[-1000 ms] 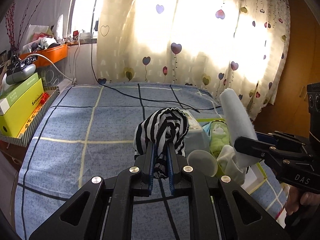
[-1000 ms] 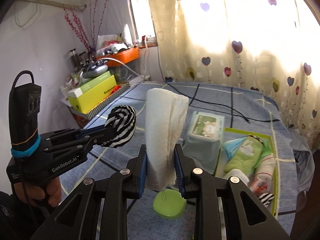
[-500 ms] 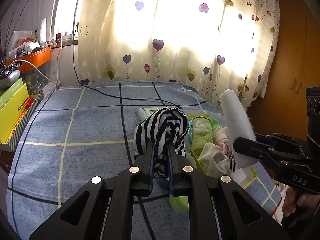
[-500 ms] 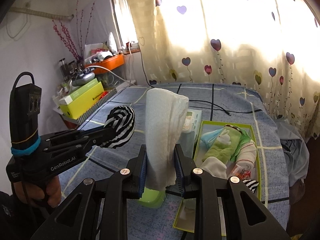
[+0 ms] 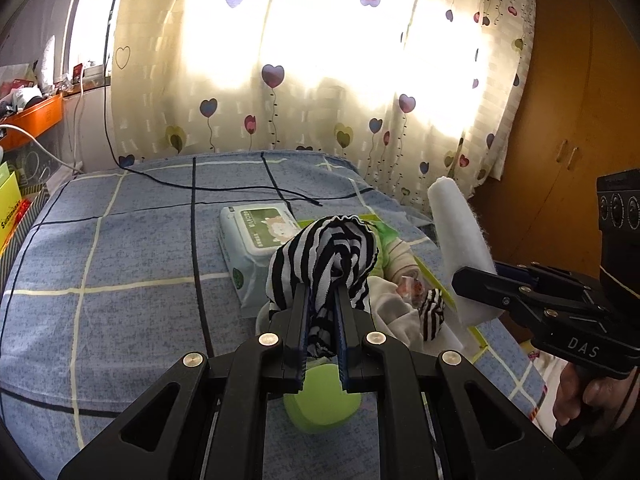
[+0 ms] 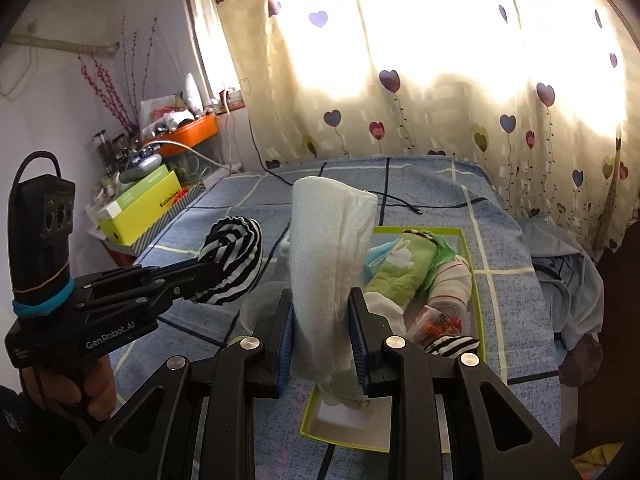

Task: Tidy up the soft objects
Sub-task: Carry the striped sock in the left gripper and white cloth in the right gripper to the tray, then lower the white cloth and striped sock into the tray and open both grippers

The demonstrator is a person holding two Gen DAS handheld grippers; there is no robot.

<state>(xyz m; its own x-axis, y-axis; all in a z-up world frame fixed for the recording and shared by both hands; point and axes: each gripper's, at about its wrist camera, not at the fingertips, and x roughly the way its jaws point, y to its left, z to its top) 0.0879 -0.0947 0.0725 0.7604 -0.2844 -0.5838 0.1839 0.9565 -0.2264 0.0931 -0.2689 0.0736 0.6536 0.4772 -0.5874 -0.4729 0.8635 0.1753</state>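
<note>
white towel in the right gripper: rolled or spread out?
Rolled. The white towel stands upright as a tight roll, clamped near its lower end in the right gripper, above the green-rimmed box.

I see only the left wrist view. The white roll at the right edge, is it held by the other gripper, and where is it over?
Observer: Yes. The right gripper is shut on the white roll, which stands upright between its pads, above the near end of the green tray.
Operator: Is that near end of the tray free?
Observer: It shows a bare white patch under the roll; clothes fill the rest.
Operator: What lies right of the tray?
Observer: A crumpled pale blue cloth on the bed.
</note>
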